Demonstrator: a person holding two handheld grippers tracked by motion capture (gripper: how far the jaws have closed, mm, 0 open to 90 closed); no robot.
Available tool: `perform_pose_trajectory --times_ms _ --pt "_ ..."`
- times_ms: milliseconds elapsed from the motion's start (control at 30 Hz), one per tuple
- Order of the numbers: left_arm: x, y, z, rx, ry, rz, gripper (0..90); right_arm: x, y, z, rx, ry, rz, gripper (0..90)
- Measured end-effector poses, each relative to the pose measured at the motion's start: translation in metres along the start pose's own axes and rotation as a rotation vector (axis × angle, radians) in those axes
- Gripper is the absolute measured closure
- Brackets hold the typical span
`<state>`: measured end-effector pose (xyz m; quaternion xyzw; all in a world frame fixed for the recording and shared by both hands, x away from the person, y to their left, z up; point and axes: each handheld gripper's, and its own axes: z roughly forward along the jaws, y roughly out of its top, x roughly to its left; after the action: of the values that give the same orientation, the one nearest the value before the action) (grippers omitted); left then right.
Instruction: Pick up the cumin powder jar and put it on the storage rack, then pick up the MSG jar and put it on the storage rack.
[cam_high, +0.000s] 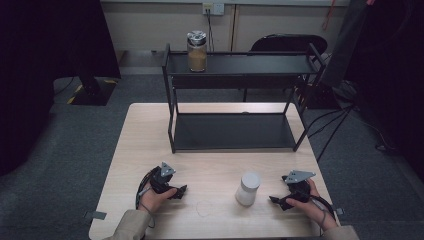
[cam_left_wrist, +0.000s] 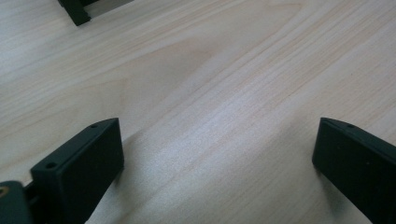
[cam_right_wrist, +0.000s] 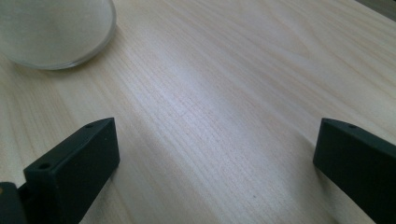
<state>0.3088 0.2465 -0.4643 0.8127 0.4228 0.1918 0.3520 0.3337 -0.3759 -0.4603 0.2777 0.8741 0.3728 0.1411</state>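
Now both tools, left tool (cam_high: 181, 190) and right tool (cam_high: 274, 200), rest wide apart near the table's (cam_high: 150, 130) front edge, flanking the white jar (cam_high: 248, 188).

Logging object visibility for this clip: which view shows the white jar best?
The high view: the white jar stands whole and upright on the table. The right gripper view catches just its rounded base at top left.

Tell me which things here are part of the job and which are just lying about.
Likely in the job:
white jar, nearest the right gripper
left gripper, open over bare table
black shelf rack

Lying about:
glass jar of brown powder, on the rack's top shelf
black chair
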Motion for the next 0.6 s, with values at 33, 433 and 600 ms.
perform_pose_trajectory --times_ms 33,433,600 --pt "0.0010 -0.0005 -0.0009 0.003 0.000 0.014 0.0 0.0000 0.0000 0.0000 0.000 0.000 0.000 0.0" --pt "0.0000 -0.0042 -0.0003 -0.014 0.001 0.008 0.0 0.0000 -0.0001 0.0000 0.000 0.000 0.000 0.0" --pt "0.0001 -0.0041 -0.0003 -0.014 0.001 0.007 0.0 -0.0003 0.0000 -0.0001 0.000 0.003 -0.003 0.0"
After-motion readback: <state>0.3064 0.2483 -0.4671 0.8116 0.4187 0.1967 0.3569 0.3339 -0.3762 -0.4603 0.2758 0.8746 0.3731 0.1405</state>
